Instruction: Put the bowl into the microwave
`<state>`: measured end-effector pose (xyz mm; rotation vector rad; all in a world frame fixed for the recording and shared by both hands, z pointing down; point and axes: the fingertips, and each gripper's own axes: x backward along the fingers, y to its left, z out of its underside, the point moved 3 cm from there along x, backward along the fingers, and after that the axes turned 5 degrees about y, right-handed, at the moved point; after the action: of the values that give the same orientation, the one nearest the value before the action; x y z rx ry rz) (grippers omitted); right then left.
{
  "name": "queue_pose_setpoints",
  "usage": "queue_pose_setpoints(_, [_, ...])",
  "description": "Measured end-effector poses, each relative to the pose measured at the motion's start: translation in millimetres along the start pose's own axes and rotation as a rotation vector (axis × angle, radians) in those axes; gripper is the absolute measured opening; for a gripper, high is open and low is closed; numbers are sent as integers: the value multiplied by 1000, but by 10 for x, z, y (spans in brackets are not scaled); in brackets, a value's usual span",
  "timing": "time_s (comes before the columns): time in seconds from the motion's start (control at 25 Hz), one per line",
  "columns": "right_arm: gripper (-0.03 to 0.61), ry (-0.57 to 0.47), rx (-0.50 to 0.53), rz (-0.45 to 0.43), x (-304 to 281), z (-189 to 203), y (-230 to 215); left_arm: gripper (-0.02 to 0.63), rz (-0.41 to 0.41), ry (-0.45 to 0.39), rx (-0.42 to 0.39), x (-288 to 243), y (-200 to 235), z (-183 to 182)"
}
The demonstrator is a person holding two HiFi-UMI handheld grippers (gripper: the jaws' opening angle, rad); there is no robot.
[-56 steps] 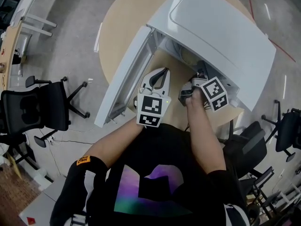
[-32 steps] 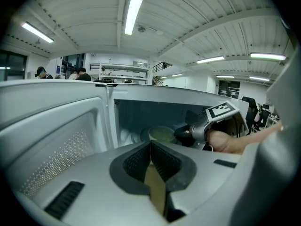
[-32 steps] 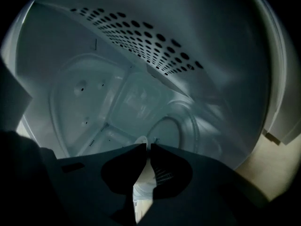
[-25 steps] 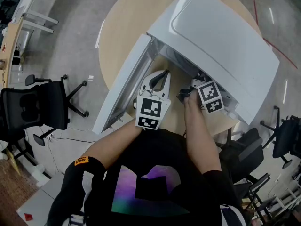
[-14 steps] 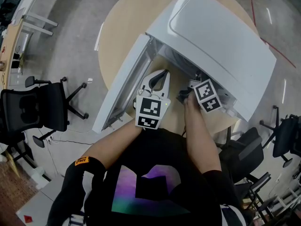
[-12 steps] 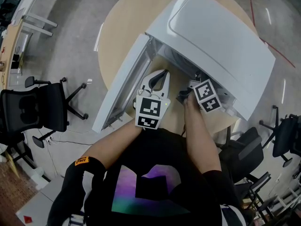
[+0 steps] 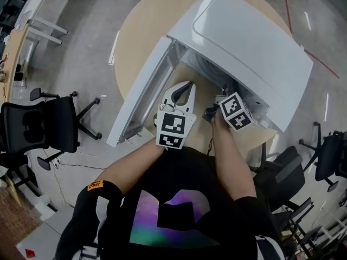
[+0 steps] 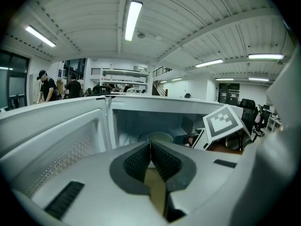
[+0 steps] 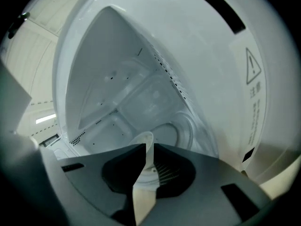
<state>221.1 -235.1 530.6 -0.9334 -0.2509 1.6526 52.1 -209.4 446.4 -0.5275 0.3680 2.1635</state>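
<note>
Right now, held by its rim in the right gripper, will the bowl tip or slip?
Probably stiff: the bowl shows no bend where the right gripper pinches its rim. Held at one edge only, it may tip. It looks smooth, so possibly slippery.

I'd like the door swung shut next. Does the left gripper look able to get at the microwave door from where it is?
Probably yes: the left gripper hangs beside the open door, nothing between them. But the right gripper, shut on the bowl, is inside the cavity.

place: open-plan office | cues: black swivel chairs, wooden desk, ceiling strip lights
</note>
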Motion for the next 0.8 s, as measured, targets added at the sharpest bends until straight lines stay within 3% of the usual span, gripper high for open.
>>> queue_pose_setpoints(0.52, [38, 57, 492, -157, 772, 139, 500, 48, -30, -43, 39, 305, -98, 62])
queue_pose_setpoints(0.8, [38, 27, 616, -227, 1299, -9, 679, 46, -49, -98, 35, 590, -255, 2])
